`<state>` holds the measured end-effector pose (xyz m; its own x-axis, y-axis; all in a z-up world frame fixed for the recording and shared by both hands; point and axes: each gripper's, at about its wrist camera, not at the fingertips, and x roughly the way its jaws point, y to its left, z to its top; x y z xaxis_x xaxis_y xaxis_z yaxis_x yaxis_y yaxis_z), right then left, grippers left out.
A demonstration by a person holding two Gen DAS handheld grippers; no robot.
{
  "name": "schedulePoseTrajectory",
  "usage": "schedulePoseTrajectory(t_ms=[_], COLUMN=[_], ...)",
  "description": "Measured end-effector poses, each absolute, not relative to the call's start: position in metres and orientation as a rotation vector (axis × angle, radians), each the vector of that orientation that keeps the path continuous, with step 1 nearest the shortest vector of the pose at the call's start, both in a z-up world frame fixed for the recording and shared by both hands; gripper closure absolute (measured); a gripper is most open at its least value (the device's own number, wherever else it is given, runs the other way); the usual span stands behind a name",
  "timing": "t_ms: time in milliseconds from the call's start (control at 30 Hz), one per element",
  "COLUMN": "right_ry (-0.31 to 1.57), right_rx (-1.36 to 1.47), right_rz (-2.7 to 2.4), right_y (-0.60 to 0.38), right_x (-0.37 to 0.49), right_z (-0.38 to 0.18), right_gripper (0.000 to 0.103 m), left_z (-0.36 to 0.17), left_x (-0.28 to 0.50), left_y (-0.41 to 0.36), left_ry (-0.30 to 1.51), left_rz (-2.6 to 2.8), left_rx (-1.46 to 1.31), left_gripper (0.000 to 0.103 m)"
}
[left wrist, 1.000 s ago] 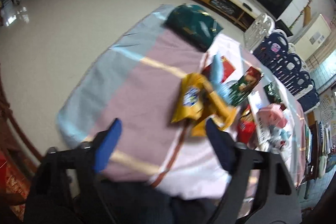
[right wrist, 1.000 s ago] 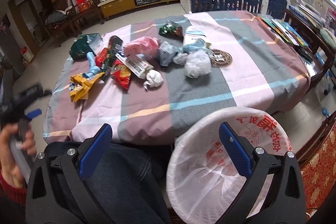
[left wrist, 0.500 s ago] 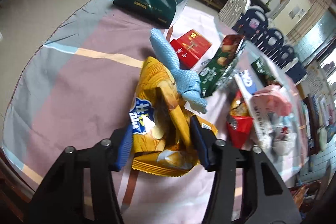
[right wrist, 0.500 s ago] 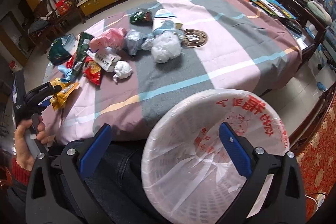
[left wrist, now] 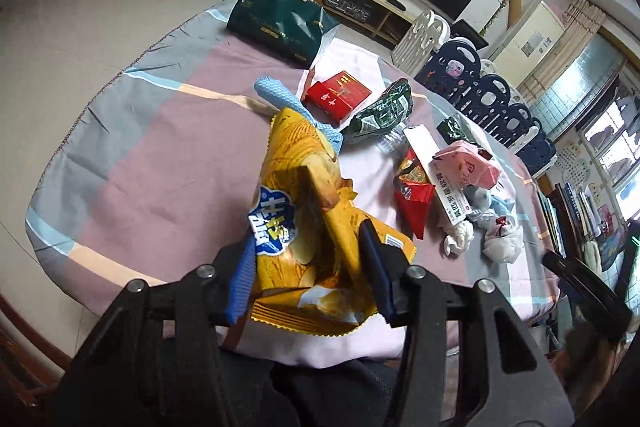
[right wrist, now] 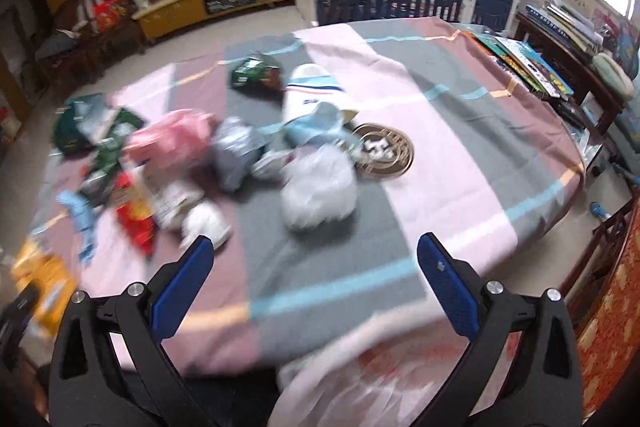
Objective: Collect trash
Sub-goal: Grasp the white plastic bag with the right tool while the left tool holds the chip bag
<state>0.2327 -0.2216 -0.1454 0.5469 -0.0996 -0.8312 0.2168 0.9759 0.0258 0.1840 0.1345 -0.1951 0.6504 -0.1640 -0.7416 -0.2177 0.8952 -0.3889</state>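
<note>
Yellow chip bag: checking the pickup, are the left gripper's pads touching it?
Touching. Left wrist view: both fingers press the yellow chip bag.

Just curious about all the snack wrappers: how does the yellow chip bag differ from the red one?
The yellow chip bag is pinched between the left gripper's fingers at the table edge; the red chip bag lies loose farther in. The yellow one looks bigger and crumpled upward, the red one flatter. Both look empty.

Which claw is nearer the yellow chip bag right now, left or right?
Left. The left claw is shut on the yellow chip bag, its jaws having just been closing. The right claw stands open over the tablecloth, well off to the side of the bag.
</note>
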Motion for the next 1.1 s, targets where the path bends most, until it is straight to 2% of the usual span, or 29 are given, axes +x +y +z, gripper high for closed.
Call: schedulePoseTrajectory(t_ms=[67,233,267,367,400,567,733,767,800,867,900,1100], right_ry=[1.025,1.044,1.044,1.051,1.06,1.109,1.165,1.163,1.157,1.121,1.098,1.067], right_rx=[0.067,-0.018,-0.027,-0.048,-0.029,0.115,0.109,0.1,0.095,0.093,0.092,0.017], right_rz=[-0.239,-0.217,-0.201,-0.136,-0.128,-0.081,-0.029,-0.031,-0.037,-0.065,-0.073,-0.1], right_y=[-0.228,-0.227,-0.225,-0.216,-0.218,-0.23,-0.234,-0.235,-0.236,-0.241,-0.242,-0.231], right_x=[0.268,0.301,0.301,0.301,0.299,0.266,0.236,0.232,0.228,0.222,0.221,0.245], right_z=[-0.168,-0.196,-0.198,-0.201,-0.201,-0.207,-0.216,-0.214,-0.211,-0.202,-0.197,-0.188], right_gripper=[0.003,0.022,0.029,0.062,0.063,0.063,0.062,0.055,0.04,0.021,0.017,0.015], left_z=[-0.194,-0.189,-0.19,-0.189,-0.189,-0.189,-0.19,-0.19,-0.19,-0.19,-0.19,-0.19], left_x=[0.181,0.176,0.177,0.178,0.177,0.177,0.177,0.177,0.177,0.177,0.178,0.177], left_y=[0.131,0.118,0.116,0.111,0.11,0.108,0.109,0.109,0.108,0.108,0.108,0.106], left_ry=[0.856,0.822,0.824,0.823,0.821,0.817,0.817,0.817,0.816,0.816,0.817,0.817], left_rz=[0.027,-0.028,-0.039,-0.054,-0.056,-0.058,-0.06,-0.06,-0.06,-0.059,-0.058,-0.057], left_rx=[-0.452,-0.385,-0.375,-0.355,-0.349,-0.349,-0.361,-0.36,-0.359,-0.359,-0.361,-0.351], left_gripper=[0.053,0.053,0.053,0.053,0.053,0.052,0.051,0.051,0.051,0.05,0.05,0.05])
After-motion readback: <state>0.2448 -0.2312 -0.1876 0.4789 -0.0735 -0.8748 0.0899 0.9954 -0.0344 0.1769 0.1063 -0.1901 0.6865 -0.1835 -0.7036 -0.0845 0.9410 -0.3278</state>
